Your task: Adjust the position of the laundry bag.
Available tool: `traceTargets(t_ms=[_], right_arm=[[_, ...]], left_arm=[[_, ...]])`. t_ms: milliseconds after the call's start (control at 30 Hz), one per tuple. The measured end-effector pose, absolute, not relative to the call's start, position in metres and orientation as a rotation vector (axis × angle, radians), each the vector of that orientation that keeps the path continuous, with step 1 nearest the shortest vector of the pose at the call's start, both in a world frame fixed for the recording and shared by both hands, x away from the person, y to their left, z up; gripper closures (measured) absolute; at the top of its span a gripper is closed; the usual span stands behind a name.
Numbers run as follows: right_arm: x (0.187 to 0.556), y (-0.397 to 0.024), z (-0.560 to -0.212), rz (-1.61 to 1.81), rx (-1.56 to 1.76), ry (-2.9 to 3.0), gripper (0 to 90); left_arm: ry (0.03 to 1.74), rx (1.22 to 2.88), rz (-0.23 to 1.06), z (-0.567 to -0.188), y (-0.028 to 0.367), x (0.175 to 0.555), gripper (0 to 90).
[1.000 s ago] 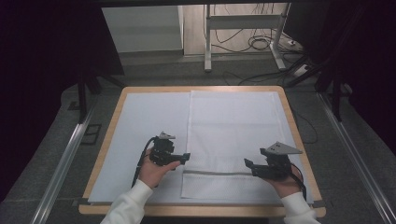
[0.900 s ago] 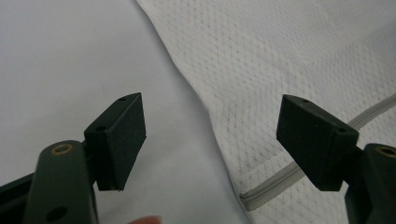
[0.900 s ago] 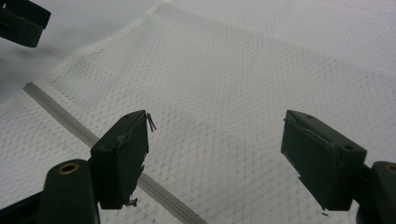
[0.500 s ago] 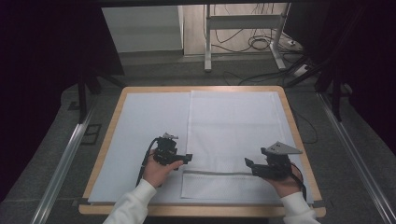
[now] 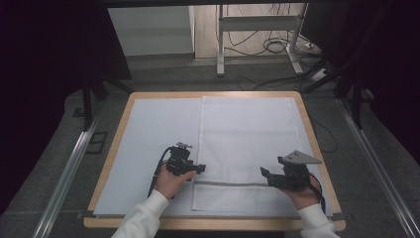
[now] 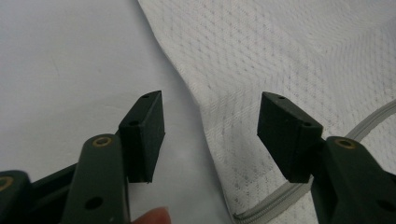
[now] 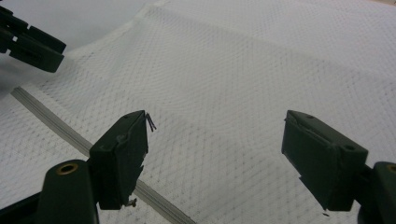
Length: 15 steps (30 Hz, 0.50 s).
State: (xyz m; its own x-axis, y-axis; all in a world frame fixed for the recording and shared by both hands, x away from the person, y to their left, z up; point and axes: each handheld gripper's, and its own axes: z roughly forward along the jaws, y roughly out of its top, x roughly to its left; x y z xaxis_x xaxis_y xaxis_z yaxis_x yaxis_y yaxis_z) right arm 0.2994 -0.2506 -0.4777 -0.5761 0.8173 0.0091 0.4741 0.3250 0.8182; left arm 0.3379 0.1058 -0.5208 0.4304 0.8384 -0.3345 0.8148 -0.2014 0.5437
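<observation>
Since a second ago the left gripper (image 5: pixel 198 167) has slid nearer the bag's (image 5: pixel 247 144) left edge, its jaws closing partway; they now stand half open astride that edge, pinching nothing. Right gripper (image 5: pixel 266 174) holds wide jaws over the mesh near the zipper (image 5: pixel 225 184), touching nothing visible.

no readable text, no labels, no brands, no numbers, no signs anywhere
</observation>
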Motion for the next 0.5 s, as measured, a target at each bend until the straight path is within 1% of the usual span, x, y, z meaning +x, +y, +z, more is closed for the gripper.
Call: traceTargets(t_ms=[100, 167, 267, 333, 400, 433, 500], right_arm=[[0.299, -0.251, -0.477, 1.143, 1.141, 2.186, 21.9], [0.299, -0.250, -0.478, 1.140, 1.142, 2.189, 21.6], [0.300, -0.250, -0.479, 1.137, 1.141, 2.191, 21.6], [0.300, -0.250, -0.478, 1.141, 1.142, 2.188, 21.6], [0.300, -0.250, -0.478, 1.141, 1.143, 2.188, 21.6], [0.300, -0.250, -0.478, 1.140, 1.142, 2.188, 21.6], [0.300, -0.250, -0.478, 1.140, 1.141, 2.188, 21.6]], left_arm=[[1.394, 2.034, 0.048, -0.522, 0.103, 0.337, 45.2], [1.385, 2.027, 0.029, -0.522, 0.102, 0.337, 49.4], [1.377, 2.041, 0.049, -0.523, 0.101, 0.337, 53.5], [1.372, 2.041, 0.056, -0.523, 0.101, 0.337, 58.0], [1.359, 2.035, 0.046, -0.524, 0.098, 0.337, 64.4], [1.346, 2.048, 0.046, -0.524, 0.096, 0.337, 68.1], [1.306, 2.088, 0.080, -0.524, 0.093, 0.335, 72.7]])
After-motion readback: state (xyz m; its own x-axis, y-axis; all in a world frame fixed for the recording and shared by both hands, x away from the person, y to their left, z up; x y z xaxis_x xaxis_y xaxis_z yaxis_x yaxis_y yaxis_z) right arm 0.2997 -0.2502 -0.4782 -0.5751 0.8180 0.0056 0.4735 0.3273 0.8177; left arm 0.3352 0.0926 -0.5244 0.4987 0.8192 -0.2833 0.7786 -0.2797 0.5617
